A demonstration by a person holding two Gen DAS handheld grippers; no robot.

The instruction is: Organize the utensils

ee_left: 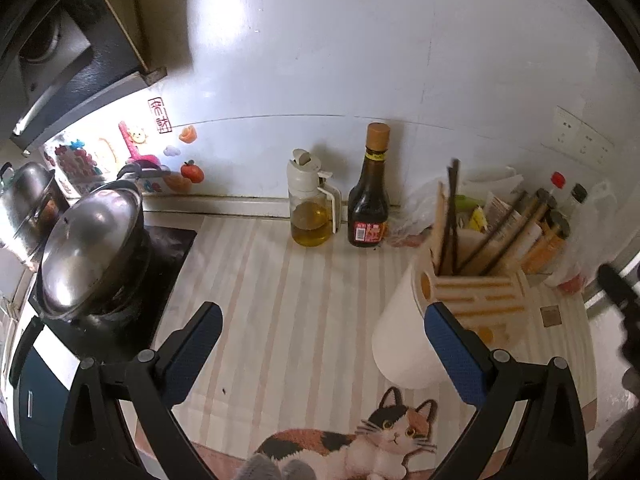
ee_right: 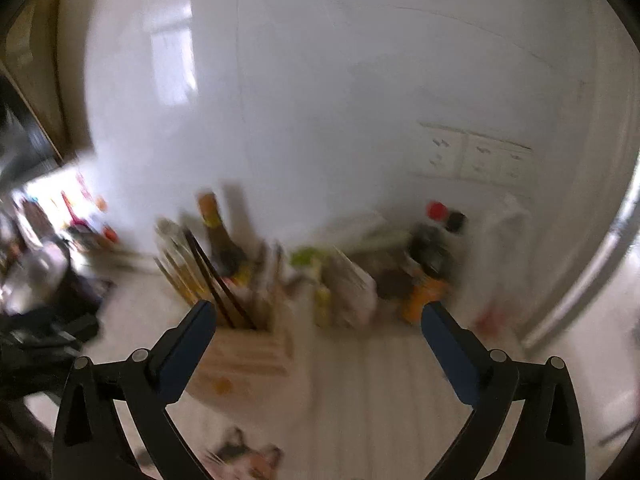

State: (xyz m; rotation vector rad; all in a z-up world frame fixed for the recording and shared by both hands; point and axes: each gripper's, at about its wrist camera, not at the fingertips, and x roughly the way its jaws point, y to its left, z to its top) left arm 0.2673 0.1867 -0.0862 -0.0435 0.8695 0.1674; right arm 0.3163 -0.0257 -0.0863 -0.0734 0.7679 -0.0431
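Observation:
A slatted wooden utensil holder stands on the striped counter at the right, holding several chopsticks that lean out of its top. It also shows, blurred, in the right wrist view, with the chopsticks sticking up. My left gripper is open and empty, its right finger just in front of the holder. My right gripper is open and empty above the counter, its left finger near the holder.
A white paper roll leans beside the holder. An oil dispenser and dark sauce bottle stand by the wall. A lidded wok sits on the stove at left. Bottles and bags crowd the right corner. A cat mat lies in front.

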